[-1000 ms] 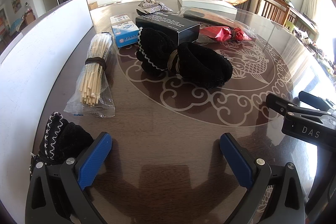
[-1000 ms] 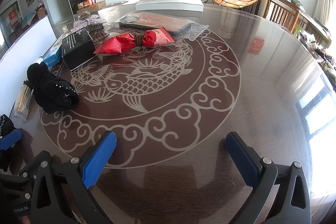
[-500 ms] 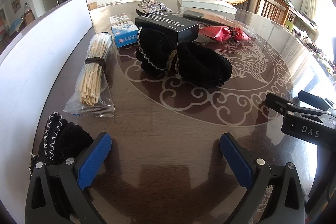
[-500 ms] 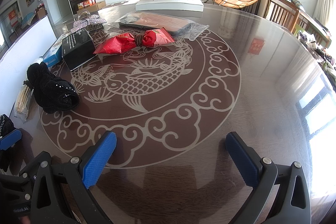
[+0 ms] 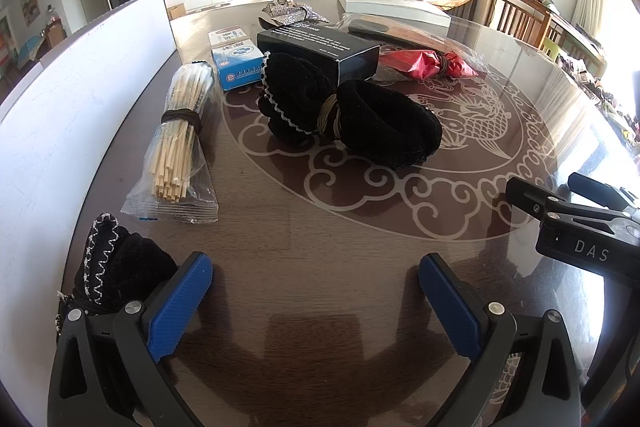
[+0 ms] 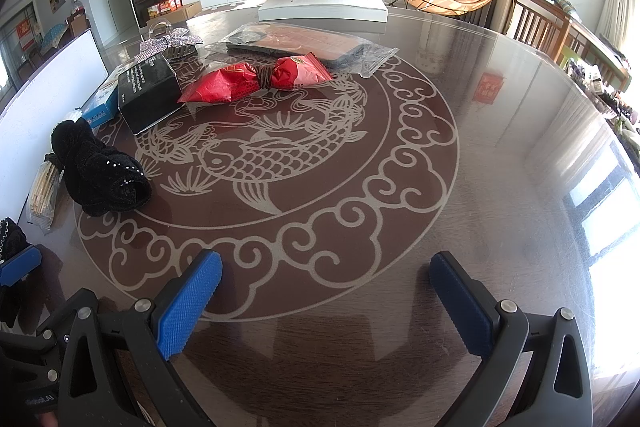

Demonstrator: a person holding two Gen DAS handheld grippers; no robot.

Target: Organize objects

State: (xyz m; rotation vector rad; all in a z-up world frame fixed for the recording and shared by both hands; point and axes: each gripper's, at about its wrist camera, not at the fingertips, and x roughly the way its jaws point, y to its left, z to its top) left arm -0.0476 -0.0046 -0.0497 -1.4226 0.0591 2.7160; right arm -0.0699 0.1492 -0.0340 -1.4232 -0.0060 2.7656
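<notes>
Hovering over the table [image 6: 500, 131], you're keeping both the left gripper [image 5: 316, 303] and right gripper [image 6: 326, 301] spread wide, gripping nothing (black cloth bundle [image 5: 352, 115] sitting ahead, chopstick pack [image 5: 176, 143] beside it, probably sealed).

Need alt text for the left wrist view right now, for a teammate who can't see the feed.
The left hand-held gripper is open and empty over a dark round table with a pale fish pattern. Ahead lie a tied black fabric bundle, a bagged bundle of wooden sticks, a blue box and a black box. The right hand-held gripper shows at the right edge.
</notes>
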